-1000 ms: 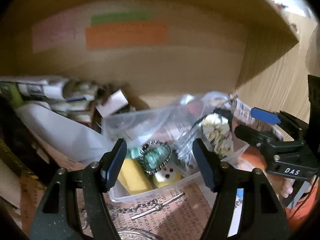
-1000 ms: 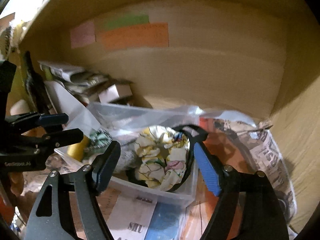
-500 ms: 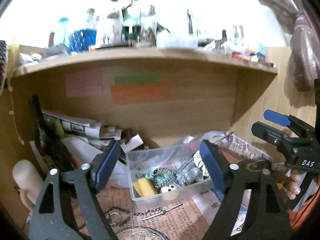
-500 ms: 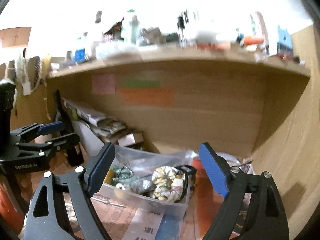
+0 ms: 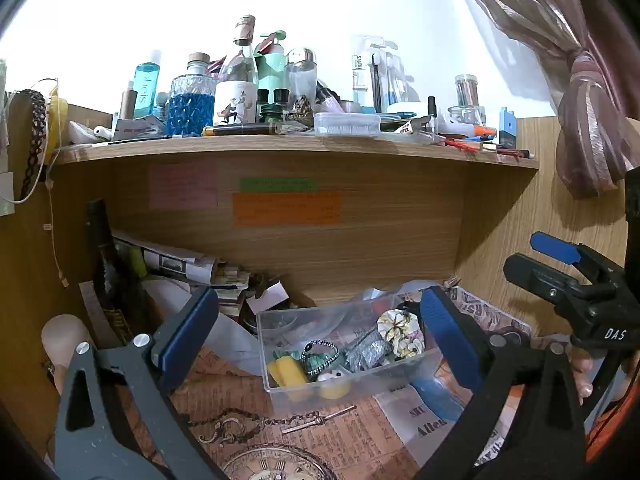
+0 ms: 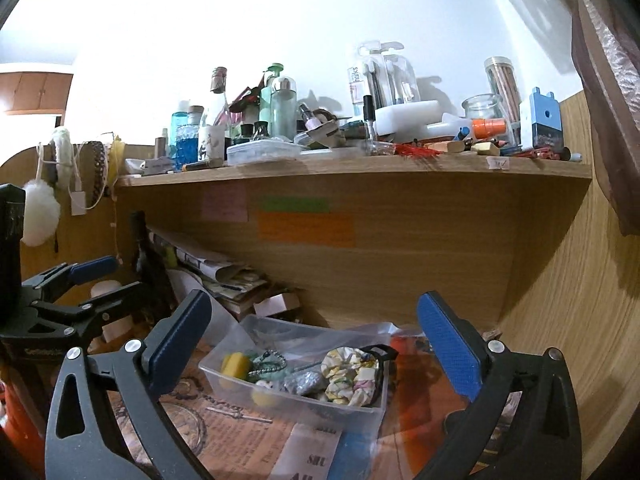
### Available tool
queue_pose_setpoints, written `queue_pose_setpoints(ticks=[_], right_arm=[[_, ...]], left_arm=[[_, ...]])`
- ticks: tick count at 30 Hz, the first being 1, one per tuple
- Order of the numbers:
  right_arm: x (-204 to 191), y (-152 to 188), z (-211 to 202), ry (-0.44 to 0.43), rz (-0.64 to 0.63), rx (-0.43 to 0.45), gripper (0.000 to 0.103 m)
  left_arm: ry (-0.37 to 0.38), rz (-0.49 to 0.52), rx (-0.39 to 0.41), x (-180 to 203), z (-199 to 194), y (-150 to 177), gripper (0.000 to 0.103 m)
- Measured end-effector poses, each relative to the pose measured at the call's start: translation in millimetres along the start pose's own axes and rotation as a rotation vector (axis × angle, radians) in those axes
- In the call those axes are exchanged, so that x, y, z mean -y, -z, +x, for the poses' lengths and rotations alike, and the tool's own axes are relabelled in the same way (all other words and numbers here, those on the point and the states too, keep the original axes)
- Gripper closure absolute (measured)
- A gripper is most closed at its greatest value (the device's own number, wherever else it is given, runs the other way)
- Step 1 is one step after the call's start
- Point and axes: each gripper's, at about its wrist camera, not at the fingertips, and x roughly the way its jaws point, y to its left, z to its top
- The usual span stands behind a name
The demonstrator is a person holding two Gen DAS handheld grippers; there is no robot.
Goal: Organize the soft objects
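Observation:
A clear plastic bin (image 5: pixel 280 394) (image 6: pixel 224 378) stands on the printed-paper desk under a wooden shelf. In it lie a floral scrunchie (image 5: pixel 400 330) (image 6: pixel 350 376), a silver scrunchie (image 5: pixel 366 350) (image 6: pixel 304 382), a green beaded piece (image 5: pixel 320 354), a yellow sponge (image 5: pixel 286 372) (image 6: pixel 235 364) and a small white-and-yellow toy (image 5: pixel 332 382). My left gripper (image 5: pixel 318 332) is open and empty, held back from the bin. My right gripper (image 6: pixel 312 332) is open and empty, also back from the bin. Each gripper shows at the edge of the other's view.
The shelf (image 5: pixel 296 146) above carries many bottles and jars. Stacked papers and small boxes (image 5: pixel 188 268) fill the back left of the recess. A chain with a key (image 5: pixel 296 420) lies in front of the bin. A curtain (image 5: pixel 588 120) hangs at the right.
Both grippers have pulled back and up from the bin, so the whole shelf has come into view. The floral scrunchie stays in the bin.

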Motion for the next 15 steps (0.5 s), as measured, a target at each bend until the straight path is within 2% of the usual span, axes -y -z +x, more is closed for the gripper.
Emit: queue_pose_setpoints(ticks=[15], right_arm=[[-1.0,6.0,1.7,0.0,0.014,-0.021,0.0]], left_arm=[[0.0,-0.003,-0.008,-0.4,-0.9,4.4,0.0]])
